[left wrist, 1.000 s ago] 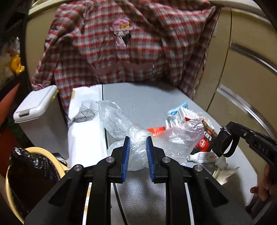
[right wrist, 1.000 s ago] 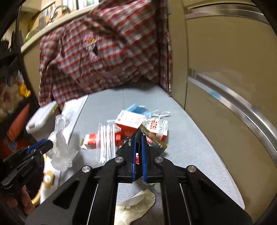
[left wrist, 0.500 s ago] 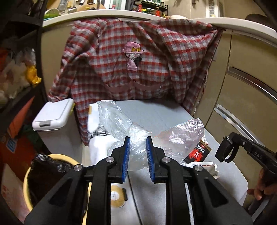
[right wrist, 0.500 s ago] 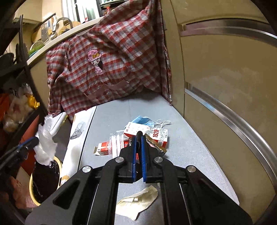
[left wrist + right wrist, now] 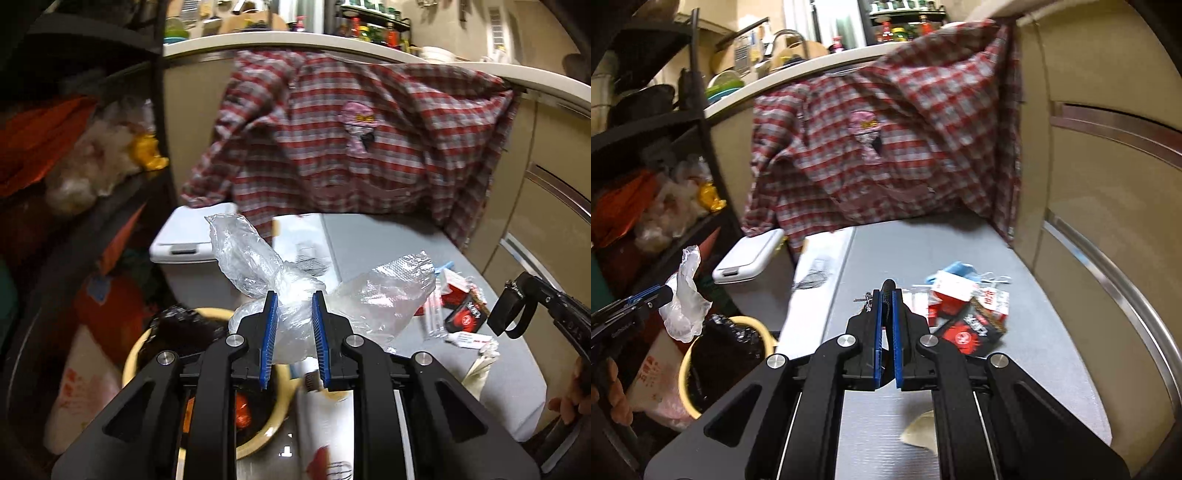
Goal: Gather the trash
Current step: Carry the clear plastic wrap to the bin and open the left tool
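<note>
The left gripper (image 5: 293,325) is clamped on a crumpled clear plastic bag (image 5: 280,295), held in the air above and just right of the yellow bin (image 5: 258,435) lined with a black bag, which stands on the floor at the near left of the grey table (image 5: 369,236). The right gripper (image 5: 885,321) has its jaws pressed together on a thin black strap (image 5: 887,286), held above the table.

More trash lies on the right of the table: red and white cartons (image 5: 951,295), a black and red packet (image 5: 971,328), a blue face mask (image 5: 960,267) and a crumpled paper (image 5: 919,432) at the near edge.

The bag is light and springy, with big loose flaps; if let go too far to the right it will likely catch the bin's rim or drift to the floor. The strap sits in a narrow pinch and could slip out.
</note>
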